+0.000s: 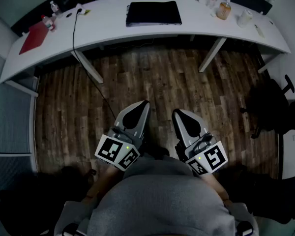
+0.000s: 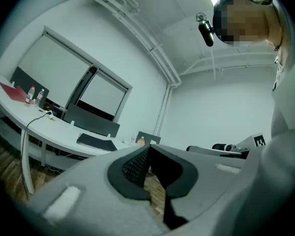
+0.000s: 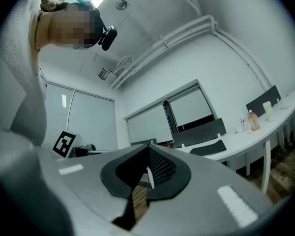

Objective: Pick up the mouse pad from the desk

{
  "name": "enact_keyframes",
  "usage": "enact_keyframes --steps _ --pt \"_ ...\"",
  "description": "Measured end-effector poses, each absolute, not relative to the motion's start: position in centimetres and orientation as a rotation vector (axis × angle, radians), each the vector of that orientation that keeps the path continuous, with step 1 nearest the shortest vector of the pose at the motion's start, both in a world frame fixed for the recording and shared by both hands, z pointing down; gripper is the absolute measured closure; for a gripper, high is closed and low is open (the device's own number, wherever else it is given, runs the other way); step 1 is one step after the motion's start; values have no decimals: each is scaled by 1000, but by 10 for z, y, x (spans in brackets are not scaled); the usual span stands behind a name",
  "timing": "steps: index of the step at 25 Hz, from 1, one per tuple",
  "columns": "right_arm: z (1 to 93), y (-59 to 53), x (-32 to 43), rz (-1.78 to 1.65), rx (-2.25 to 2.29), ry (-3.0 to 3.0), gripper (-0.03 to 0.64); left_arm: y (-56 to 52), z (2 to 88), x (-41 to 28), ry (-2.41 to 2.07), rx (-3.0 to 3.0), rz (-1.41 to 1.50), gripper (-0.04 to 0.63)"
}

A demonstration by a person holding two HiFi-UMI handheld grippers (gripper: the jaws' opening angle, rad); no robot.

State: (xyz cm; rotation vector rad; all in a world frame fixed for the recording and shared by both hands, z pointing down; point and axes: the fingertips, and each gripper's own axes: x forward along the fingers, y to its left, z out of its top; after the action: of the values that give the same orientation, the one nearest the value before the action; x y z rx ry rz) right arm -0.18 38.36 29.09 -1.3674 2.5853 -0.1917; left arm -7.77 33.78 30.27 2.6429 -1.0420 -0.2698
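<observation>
While both tools sit tucked close in front of the grey sweater (image 1: 157, 200), I judge the pickup as not yet begun. My left gripper (image 1: 143, 105) has its jaws pressed together with nothing between the pads, and its own view shows only floorboards through the notch below the tips. My right gripper (image 1: 177, 114) is the same: tips closed on each other and empty. They lie side by side over the wooden floor (image 1: 152, 77), pointing roughly level towards the desk, which looks like a resting carry for walking up, not a reach.

The mouse pad (image 1: 154, 14) is a black rectangle lying flat near the middle of the curved white desk (image 1: 113, 31), well apart from both grippers. It sits close to the far edge, so I expect to lean in over the near edge to get at it. A red folder (image 1: 33, 37) and small bottles (image 1: 48, 21) stand towards the left end, and an orange bottle (image 1: 223, 10) and a white cup (image 1: 245, 17) towards the right, none touching the pad. A black cable (image 1: 74, 31) trails off the desk down to the floor on the left, clear of a straight approach. Since the pad lies flat, I would need to open one set of jaws and catch an edge.
</observation>
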Motion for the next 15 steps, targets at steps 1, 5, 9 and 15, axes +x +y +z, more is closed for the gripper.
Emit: enact_keyframes --steps 1,5,9,15 --pt "291 384 -3 -193 -1367 2587 617 338 303 -78 -1042 2641 -271 597" --pt "292 384 -4 -204 -1361 2593 617 338 301 -79 -1043 2639 -273 597" --pt "290 383 -4 -200 -1354 2595 617 339 299 -78 -1042 2644 -276 597" --pt "290 383 -10 -189 -1345 2607 617 340 300 -85 -1061 2641 -275 597"
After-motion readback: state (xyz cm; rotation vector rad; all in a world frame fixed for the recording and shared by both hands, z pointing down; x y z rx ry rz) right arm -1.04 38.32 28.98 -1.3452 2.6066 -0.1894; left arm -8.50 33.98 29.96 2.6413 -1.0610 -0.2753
